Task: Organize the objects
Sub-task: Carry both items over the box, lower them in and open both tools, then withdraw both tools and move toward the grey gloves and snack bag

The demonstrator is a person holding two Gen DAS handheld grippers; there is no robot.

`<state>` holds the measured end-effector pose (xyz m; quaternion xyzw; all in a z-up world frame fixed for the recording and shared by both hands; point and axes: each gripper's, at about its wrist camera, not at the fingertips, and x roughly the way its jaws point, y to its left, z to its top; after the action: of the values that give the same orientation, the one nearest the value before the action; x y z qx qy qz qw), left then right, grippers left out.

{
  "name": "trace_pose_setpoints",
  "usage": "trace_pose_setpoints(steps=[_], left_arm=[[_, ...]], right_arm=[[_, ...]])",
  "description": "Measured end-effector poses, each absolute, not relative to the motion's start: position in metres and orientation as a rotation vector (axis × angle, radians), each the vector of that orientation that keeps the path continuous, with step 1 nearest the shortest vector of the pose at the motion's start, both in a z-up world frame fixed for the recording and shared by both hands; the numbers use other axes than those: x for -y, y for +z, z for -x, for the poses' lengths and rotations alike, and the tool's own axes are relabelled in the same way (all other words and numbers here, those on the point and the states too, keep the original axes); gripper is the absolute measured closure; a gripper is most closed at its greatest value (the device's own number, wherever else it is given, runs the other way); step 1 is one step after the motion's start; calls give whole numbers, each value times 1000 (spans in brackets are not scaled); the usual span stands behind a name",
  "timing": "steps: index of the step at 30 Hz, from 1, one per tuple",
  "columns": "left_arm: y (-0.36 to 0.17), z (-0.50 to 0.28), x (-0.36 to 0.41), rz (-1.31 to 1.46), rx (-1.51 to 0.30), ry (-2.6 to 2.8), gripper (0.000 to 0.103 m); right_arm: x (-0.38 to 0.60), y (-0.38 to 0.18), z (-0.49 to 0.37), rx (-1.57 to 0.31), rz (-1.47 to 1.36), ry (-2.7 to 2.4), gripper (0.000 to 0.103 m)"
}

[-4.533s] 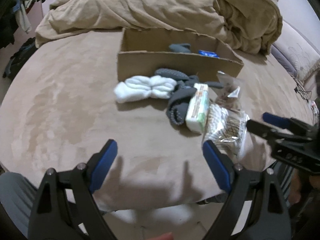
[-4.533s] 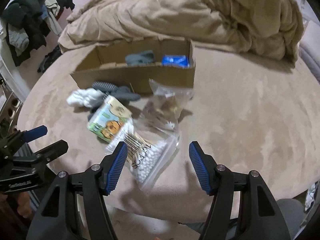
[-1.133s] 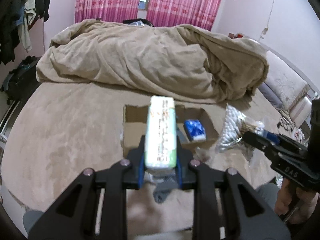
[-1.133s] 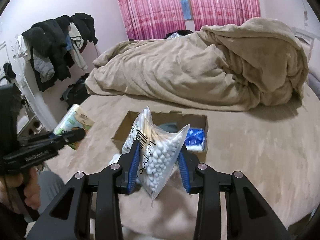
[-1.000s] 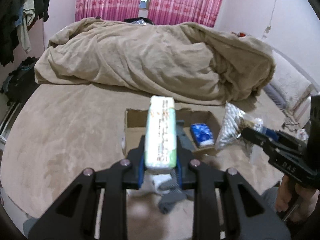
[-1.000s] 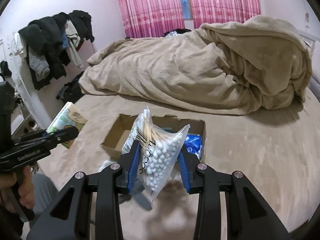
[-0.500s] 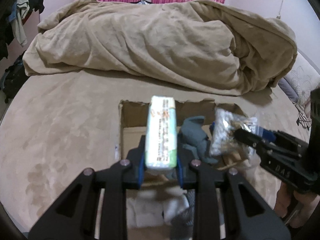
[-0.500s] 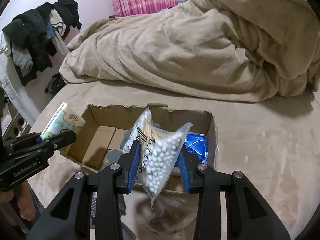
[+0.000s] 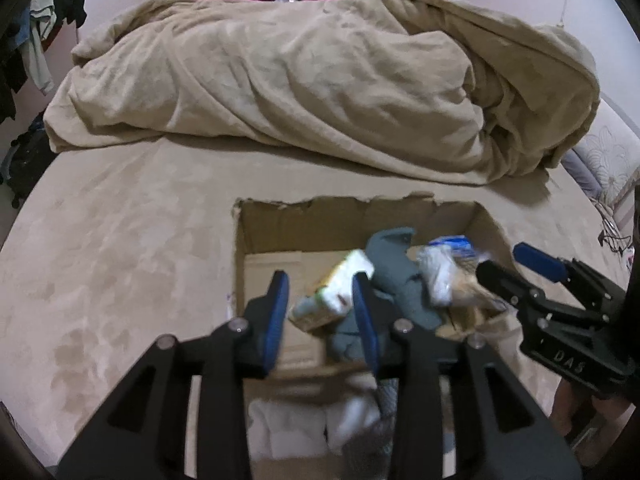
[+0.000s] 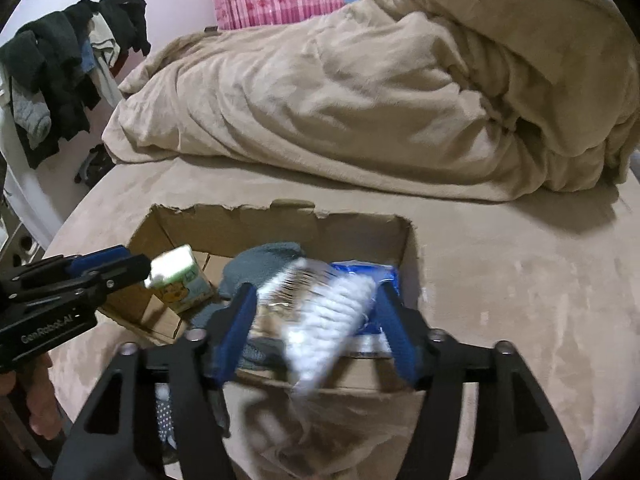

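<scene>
Looking at two drops over the cardboard box on the bed. Seeing the left gripper with jaws parted wider than the tissue pack, tilted and loose between them, above the box floor just beside the grey sock. Same deal with the right gripper: jaws spread wide, blurry cotton swab bag between them and not squeezed, right over the near wall of the box by the blue packet.

Worried mostly about that bag. Could easily catch the near rim and flop outside, with so much of it hanging in front of the wall. Could also snag on a blue pad, being crinkly plastic. Less worried about the pack, though might bounce off the sock and land crooked. Also got white socks lying outside the box, so far from done.
</scene>
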<state>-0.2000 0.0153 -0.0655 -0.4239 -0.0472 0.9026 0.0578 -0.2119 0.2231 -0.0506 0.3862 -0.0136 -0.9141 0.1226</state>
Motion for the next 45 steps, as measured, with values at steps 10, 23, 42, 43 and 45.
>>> trace_pose_setpoints(steps=[10, 23, 42, 43, 45], left_arm=[[-19, 117, -10, 1193, 161, 2742, 61], [-13, 40, 8, 1212, 299, 2733, 30], [-69, 46, -34, 1298, 201, 2610, 30], [-74, 48, -36, 1305, 197, 2605, 30], [-85, 54, -40, 1319, 190, 2593, 30]], right_arm=[[-237, -10, 146, 20, -1067, -2736, 34], [-240, 7, 54, 33, -1069, -2718, 26], [-251, -36, 58, 61, -1187, -2701, 26], [-252, -40, 62, 59, -1195, -2699, 26], [-255, -49, 69, 51, -1211, -2692, 26]])
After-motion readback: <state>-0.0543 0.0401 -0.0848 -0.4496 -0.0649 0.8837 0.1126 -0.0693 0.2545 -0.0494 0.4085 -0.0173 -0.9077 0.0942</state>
